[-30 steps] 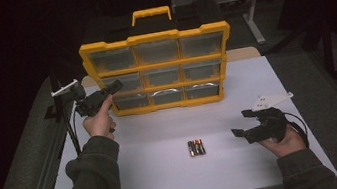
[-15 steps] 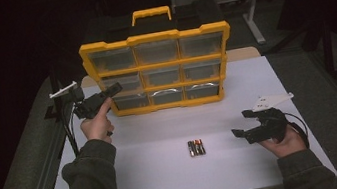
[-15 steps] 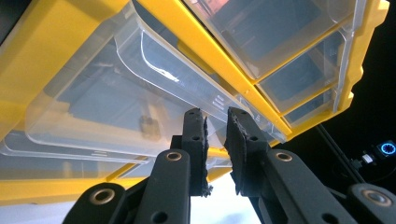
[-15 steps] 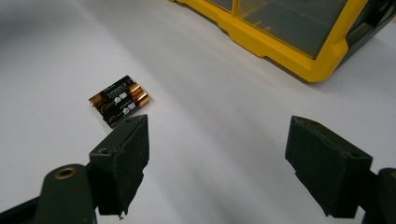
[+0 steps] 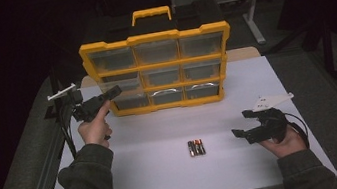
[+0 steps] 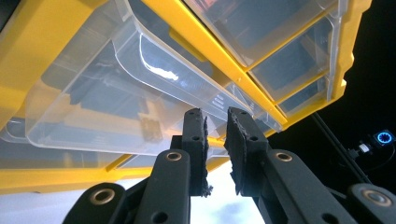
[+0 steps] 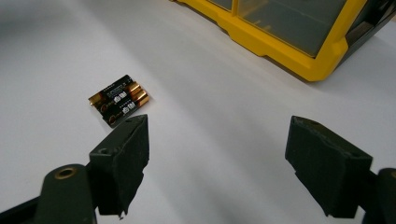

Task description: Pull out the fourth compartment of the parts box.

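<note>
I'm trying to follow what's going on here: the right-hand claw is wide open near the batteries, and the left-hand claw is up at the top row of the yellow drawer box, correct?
Not quite. The left claw is at the left side of the yellow drawer box, level with its middle and bottom rows, not the top; the high view shows this. The right claw is indeed wide open near the batteries.

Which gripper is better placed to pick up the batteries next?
Right, probably. The right gripper rests on the table with jaws wide open, pointing at the batteries nearby. The left gripper is up at the yellow organizer, jaws nearly closed by a clear drawer.
</note>
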Available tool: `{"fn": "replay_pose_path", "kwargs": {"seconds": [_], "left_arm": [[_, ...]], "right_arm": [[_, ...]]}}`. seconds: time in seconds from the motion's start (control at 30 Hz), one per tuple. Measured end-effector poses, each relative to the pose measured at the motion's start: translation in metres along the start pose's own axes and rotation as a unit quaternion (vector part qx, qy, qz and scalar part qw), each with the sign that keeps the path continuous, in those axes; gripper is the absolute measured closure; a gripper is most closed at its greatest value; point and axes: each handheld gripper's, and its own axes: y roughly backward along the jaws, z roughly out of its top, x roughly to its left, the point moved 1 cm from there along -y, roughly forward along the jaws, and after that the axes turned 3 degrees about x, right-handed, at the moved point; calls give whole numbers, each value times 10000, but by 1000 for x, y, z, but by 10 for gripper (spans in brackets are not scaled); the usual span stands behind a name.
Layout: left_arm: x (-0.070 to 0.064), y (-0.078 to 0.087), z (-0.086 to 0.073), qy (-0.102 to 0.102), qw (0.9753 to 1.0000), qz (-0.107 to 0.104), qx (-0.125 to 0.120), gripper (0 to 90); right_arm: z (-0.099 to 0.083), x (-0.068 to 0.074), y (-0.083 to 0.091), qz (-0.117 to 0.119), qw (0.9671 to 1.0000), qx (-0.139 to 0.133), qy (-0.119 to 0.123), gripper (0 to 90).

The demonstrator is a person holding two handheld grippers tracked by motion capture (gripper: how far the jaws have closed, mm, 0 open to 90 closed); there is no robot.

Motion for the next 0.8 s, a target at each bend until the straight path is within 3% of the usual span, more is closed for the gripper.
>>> {"fn": "replay_pose_path", "kwargs": {"seconds": [0.8], "left_arm": [[-2,8,-7,-59,9999,-125,65,771]], "right_arm": [[0,1,-1,4,10000,46,-6,207]]}}
